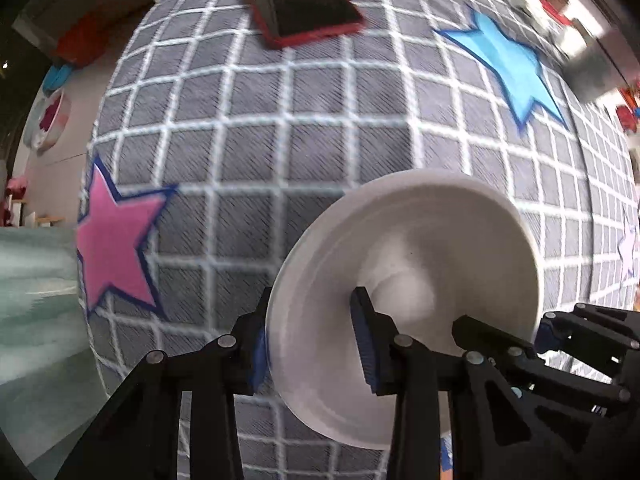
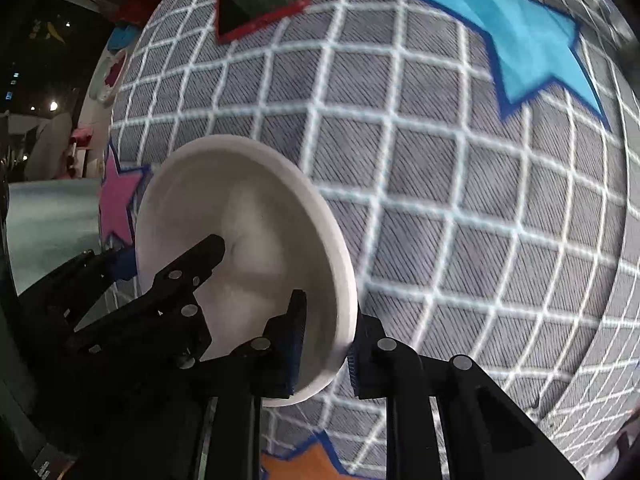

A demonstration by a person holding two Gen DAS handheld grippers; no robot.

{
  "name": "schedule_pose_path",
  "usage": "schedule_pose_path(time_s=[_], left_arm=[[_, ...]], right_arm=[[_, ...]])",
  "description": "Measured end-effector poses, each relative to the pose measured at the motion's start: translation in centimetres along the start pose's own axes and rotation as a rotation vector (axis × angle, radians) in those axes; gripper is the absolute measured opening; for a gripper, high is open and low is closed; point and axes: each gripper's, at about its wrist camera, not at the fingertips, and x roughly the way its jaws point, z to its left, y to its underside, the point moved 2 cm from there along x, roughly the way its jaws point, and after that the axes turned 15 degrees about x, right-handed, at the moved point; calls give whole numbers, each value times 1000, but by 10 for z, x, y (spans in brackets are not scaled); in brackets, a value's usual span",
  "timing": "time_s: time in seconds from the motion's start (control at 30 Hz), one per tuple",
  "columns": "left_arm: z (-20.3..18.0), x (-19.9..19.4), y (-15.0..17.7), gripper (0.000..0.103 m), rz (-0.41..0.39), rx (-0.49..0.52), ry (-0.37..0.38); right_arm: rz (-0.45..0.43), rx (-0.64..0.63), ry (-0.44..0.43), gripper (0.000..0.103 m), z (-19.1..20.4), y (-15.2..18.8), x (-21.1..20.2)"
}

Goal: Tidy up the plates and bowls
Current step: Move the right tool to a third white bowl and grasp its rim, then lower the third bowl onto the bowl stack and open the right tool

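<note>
Two tongs pinch one white bowl (image 1: pixel 404 280) by opposite rims: my left gripper (image 1: pixel 312 350) and right gripper (image 2: pixel 326 350), each nearly closed on it, likely sharing its weight above the grey checked cloth (image 1: pixel 280 140).

Bowls: one (image 1: pixel 404 304) — white
Grippers: two — left (image 1: pixel 316 344), right (image 2: pixel 326 346)
Stars on cloth: pink (image 1: pixel 116 248), blue (image 1: pixel 508 64), orange (image 2: pixel 308 460)
Tablets: one (image 1: pixel 300 0)
</note>
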Motion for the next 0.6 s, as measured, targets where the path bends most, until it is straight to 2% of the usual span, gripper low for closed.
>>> schedule_pose_path(time_s=[0.33, 0.6], left_arm=[[-62, 5, 46, 39, 33, 78, 33], [-93, 14, 82, 39, 73, 97, 59]], right_arm=[[67, 81, 11, 21, -44, 67, 12], [126, 129, 4, 21, -65, 122, 28]])
